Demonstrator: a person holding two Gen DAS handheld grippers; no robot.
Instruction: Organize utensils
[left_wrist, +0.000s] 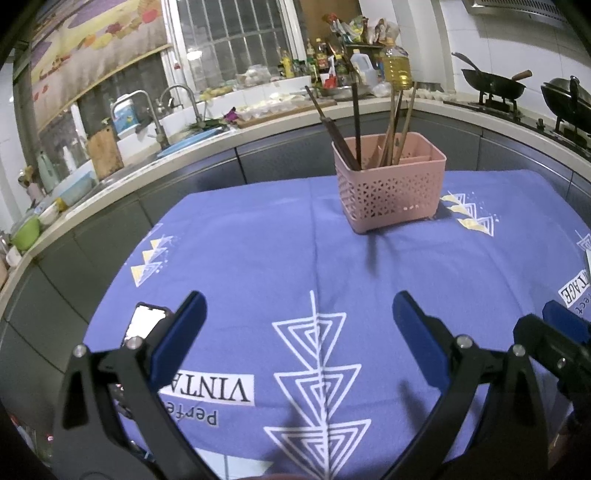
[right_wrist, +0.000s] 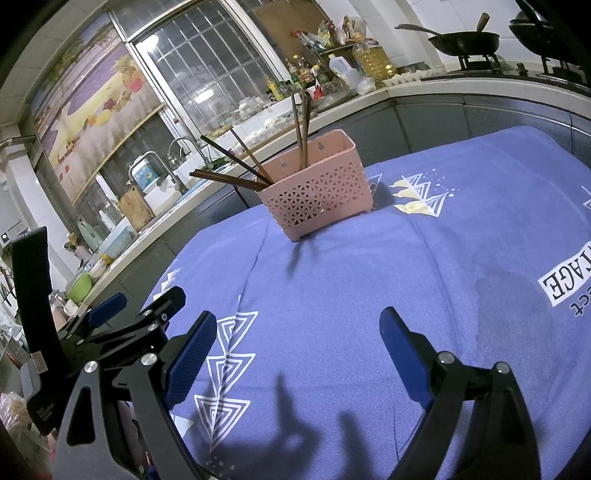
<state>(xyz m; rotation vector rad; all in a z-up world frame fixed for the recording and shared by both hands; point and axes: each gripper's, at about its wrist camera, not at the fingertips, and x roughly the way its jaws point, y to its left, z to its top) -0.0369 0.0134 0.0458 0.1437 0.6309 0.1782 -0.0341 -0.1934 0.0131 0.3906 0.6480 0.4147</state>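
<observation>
A pink perforated utensil basket (left_wrist: 389, 181) stands upright on the blue tablecloth (left_wrist: 258, 258), toward the far side. Several dark and light wooden chopsticks (left_wrist: 356, 122) stand in it, leaning outward. It also shows in the right wrist view (right_wrist: 319, 188) with its chopsticks (right_wrist: 236, 162). My left gripper (left_wrist: 299, 314) is open and empty, low over the cloth well short of the basket. My right gripper (right_wrist: 297, 332) is open and empty, also over the near cloth. The right gripper shows at the left view's right edge (left_wrist: 565, 332), and the left gripper shows in the right wrist view (right_wrist: 122, 314).
A phone with a lit screen (left_wrist: 146, 321) lies on the cloth behind my left finger. A kitchen counter (left_wrist: 184, 147) with sink, bottles and woks (left_wrist: 493, 85) curves behind the table. The table's far edge lies just past the basket.
</observation>
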